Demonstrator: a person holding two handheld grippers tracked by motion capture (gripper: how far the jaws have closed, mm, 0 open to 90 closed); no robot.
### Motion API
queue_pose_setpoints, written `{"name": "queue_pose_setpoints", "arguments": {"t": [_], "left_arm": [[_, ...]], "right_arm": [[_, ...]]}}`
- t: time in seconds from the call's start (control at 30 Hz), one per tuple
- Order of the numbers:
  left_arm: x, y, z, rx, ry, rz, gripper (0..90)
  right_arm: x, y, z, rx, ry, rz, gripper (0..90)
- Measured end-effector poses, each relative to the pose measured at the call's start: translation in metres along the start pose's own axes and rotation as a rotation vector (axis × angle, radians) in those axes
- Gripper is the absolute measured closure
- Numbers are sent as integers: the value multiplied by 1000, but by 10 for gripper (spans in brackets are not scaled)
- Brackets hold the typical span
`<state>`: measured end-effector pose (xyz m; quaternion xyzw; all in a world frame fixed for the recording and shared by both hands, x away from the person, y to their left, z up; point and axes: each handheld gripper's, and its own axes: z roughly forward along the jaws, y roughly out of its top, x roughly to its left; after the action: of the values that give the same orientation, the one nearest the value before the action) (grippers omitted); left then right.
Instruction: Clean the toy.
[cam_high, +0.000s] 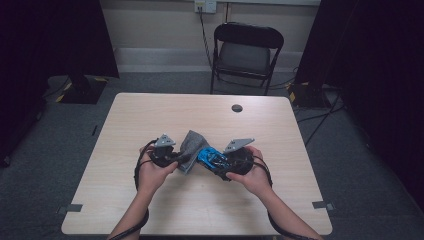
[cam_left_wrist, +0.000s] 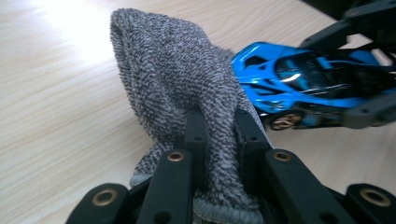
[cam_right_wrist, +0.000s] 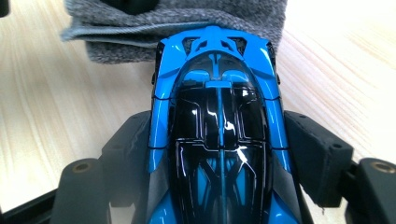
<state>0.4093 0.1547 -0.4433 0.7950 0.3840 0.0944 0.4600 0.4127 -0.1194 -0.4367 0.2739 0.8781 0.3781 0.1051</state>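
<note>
A grey knitted cloth hangs over the middle of the light wooden table, pinched in my left gripper, whose jaws are shut on its fold. A shiny blue and black toy car sits lengthwise in my right gripper, its pads pressing on the car's two sides. The car's nose meets the cloth's edge. Both grippers are held close together, just above the tabletop.
A round cable hole lies near the table's far edge. A black folding chair stands behind the table. Bare wood lies all around the hands. Cables trail back along both forearms.
</note>
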Motion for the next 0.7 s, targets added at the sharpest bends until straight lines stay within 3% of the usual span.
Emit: {"name": "queue_pose_setpoints", "arguments": {"t": [0.33,0.7], "left_arm": [[-6,-7,-9,-14,-56,8,785],[-15,-9,-11,-14,-102,30,785]], "right_arm": [[-4,2,-1,-4,-30,16,278],[-14,3,-2,-22,-57,73,279]]}}
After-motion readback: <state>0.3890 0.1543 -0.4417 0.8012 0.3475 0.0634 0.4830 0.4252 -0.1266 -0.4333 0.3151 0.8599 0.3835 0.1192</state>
